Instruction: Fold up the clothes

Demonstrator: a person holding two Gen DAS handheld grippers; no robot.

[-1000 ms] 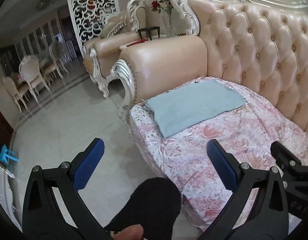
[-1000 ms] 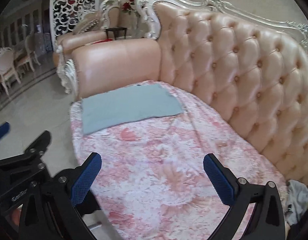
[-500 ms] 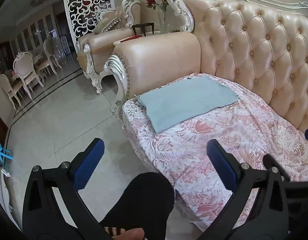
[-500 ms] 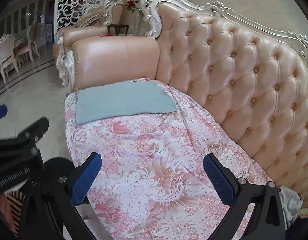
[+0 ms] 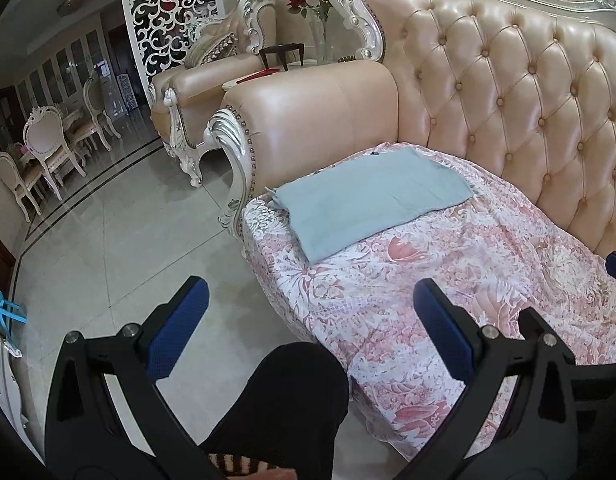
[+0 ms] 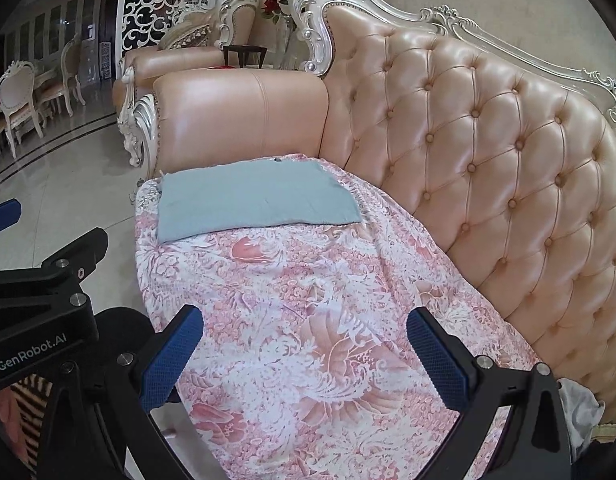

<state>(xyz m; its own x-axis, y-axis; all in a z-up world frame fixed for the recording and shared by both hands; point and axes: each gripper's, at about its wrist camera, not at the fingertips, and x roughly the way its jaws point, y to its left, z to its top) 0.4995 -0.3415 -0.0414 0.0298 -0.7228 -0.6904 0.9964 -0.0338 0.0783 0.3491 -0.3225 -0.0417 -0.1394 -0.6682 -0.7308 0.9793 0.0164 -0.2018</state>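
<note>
A light blue garment (image 5: 371,196) (image 6: 256,198) lies folded flat in a rectangle at the far end of the sofa seat, beside the armrest (image 5: 319,116). It rests on a pink floral cover (image 5: 447,280) (image 6: 308,300). My left gripper (image 5: 308,312) hangs open over the sofa's front edge and the floor, well short of the garment, with nothing between its blue pads. My right gripper (image 6: 304,344) is open above the floral cover, also empty. The left gripper's black body (image 6: 40,304) shows at the left of the right wrist view.
The tufted sofa back (image 6: 487,160) runs along the right. A person's dark knee (image 5: 284,396) is below the left gripper. A second armchair (image 5: 204,84), dining chairs (image 5: 48,152) and shiny floor (image 5: 108,240) lie left. Crumpled pale cloth (image 6: 579,400) sits at the seat's near right.
Both grippers have drawn slightly back and turned a little; the sofa and garment sit marginally farther in the views. The jaws stayed open and the garment has not moved.
</note>
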